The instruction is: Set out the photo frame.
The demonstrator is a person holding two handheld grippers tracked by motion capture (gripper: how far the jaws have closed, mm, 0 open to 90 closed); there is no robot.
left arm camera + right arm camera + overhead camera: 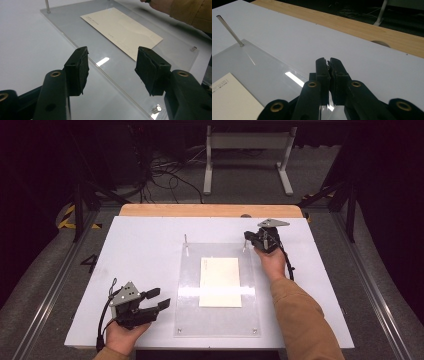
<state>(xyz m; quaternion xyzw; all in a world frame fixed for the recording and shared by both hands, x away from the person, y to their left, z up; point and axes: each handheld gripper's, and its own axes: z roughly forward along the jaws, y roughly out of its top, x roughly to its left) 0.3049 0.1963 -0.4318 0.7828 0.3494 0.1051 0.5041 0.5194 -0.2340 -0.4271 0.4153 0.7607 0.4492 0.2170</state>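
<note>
A clear acrylic plate (190,320) (75,22) (262,67) lies mid-table with a cream envelope (220,281) (122,30) (232,100) flat on it. Thin metal pins stand at its far corners, the left pin (186,240) (47,6) (229,30) and the right pin (244,247). My left gripper (161,298) (112,62) rests open at the plate's near-left edge, nothing between its jaws. My right gripper (247,236) (329,62) is shut at the plate's far-right corner, right by that pin. Whether it pinches the pin is hidden.
The white board (140,250) covers a wooden tabletop whose far edge (210,210) (362,27) shows behind. Small metal studs (179,330) (157,109) mark the plate's near corners. A tan sleeve (300,320) (192,12) crosses the right side. Cables (165,175) lie on the floor beyond.
</note>
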